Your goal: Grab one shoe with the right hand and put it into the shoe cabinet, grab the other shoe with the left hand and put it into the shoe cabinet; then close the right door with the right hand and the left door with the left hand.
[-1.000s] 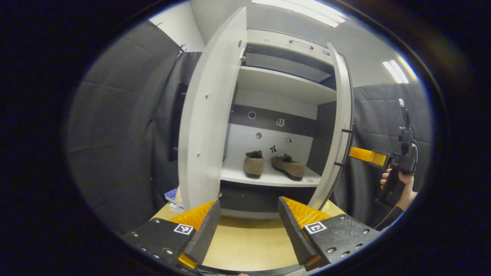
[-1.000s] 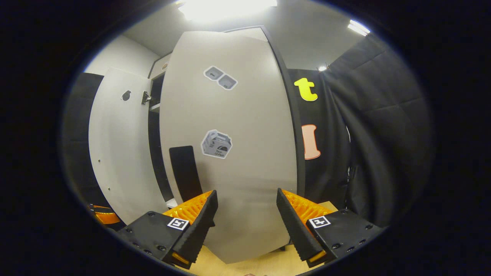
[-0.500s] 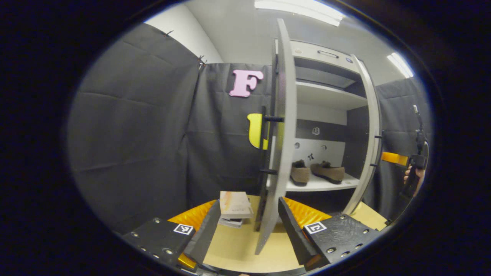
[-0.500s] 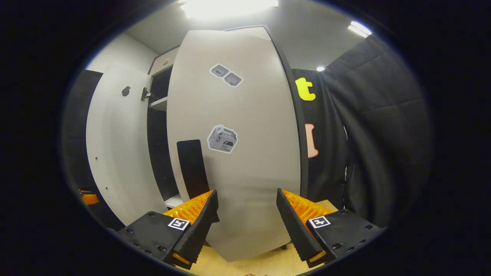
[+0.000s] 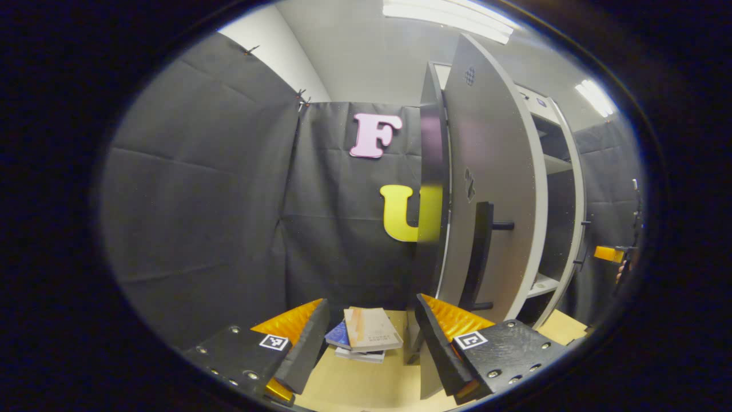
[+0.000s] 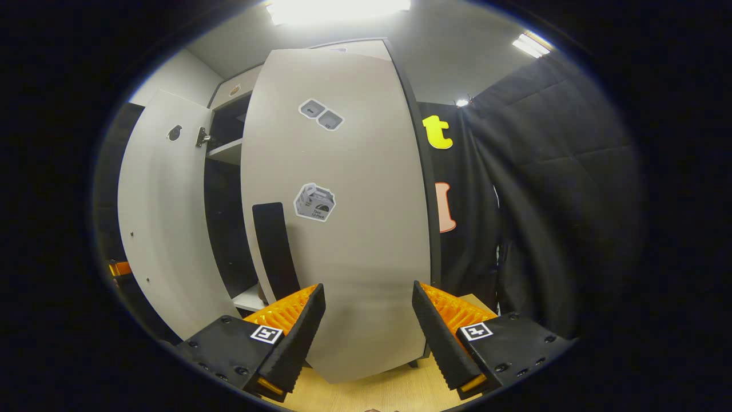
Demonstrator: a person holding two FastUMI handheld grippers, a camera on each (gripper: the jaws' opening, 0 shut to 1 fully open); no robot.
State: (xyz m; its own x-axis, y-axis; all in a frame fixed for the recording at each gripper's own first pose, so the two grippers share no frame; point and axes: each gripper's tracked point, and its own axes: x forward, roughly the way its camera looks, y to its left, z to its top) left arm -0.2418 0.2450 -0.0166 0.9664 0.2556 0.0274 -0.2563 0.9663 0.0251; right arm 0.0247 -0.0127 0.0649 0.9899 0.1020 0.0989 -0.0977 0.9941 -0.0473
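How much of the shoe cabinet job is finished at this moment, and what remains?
Done, it seems: the left gripper and the right gripper are both open and empty, so the carrying part looks over. In hand: the right gripper faces the right door, which stands ajar. Left: shut it, then the left door, also ajar.

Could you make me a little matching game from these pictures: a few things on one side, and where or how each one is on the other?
Things:
1. stack of books
2. right door
3. left tongs
4. box sticker

Descriptions:
A. open, holding nothing
B. lying on the wooden table
C. stuck on the right door's outer face
D. ajar, black handle facing the right tongs

Pairs: 1-B, 2-D, 3-A, 4-C
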